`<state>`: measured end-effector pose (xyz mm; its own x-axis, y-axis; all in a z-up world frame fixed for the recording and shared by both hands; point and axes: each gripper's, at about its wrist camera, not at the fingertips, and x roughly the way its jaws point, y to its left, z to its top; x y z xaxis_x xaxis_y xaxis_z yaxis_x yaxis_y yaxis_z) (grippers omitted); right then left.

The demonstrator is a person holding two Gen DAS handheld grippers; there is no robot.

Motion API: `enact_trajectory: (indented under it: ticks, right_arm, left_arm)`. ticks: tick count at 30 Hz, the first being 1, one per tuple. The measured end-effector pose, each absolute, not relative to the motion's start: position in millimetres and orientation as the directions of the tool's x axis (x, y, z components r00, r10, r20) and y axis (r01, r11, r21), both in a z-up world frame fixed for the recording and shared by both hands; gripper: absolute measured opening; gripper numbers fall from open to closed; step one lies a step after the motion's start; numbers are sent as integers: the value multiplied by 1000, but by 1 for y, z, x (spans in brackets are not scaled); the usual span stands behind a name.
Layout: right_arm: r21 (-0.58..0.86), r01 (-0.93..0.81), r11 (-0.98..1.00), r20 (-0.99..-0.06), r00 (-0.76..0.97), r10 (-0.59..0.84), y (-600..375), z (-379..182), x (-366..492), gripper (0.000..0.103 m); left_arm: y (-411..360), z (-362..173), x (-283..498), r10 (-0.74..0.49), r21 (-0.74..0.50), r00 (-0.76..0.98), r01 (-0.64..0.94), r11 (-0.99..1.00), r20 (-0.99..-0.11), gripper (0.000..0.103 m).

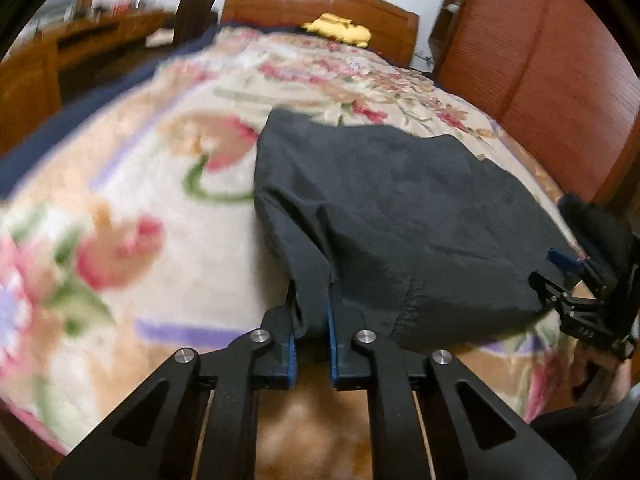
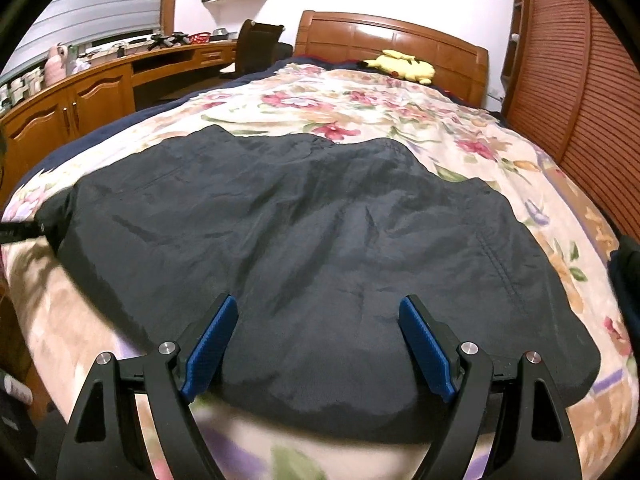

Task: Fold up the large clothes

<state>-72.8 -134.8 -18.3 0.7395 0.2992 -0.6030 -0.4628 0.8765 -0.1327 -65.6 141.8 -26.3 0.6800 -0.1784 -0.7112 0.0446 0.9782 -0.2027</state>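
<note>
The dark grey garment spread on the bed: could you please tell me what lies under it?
The dark grey garment rests on a floral blanket, which shows all around it. Whether anything else lies beneath cannot be seen, since the cloth covers that area.

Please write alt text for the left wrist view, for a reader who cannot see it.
The left gripper has its jaws shut on a corner of a dark garment spread on a floral blanket. The right gripper is at the garment's right edge; a wooden headboard stands behind.
</note>
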Motion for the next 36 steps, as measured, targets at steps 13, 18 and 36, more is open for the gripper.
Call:
enact_trajectory:
  ticks: [13, 18, 36]
  right_arm:
    - [-84, -396, 914, -577, 767, 279, -205, -2, -88, 84]
    - [-50, -349, 936, -561, 785, 263, -229, 7, -93, 84]
    - [-84, -156, 984, -495, 863, 95, -311, 28, -125, 77]
  left_arm:
    - [56, 67, -58, -173, -81, 785, 156, 984, -595, 9]
    - [4, 84, -53, -208, -40, 780, 229, 973, -590, 9]
    - [-178, 78, -34, -374, -25, 646, 482, 876, -665, 8]
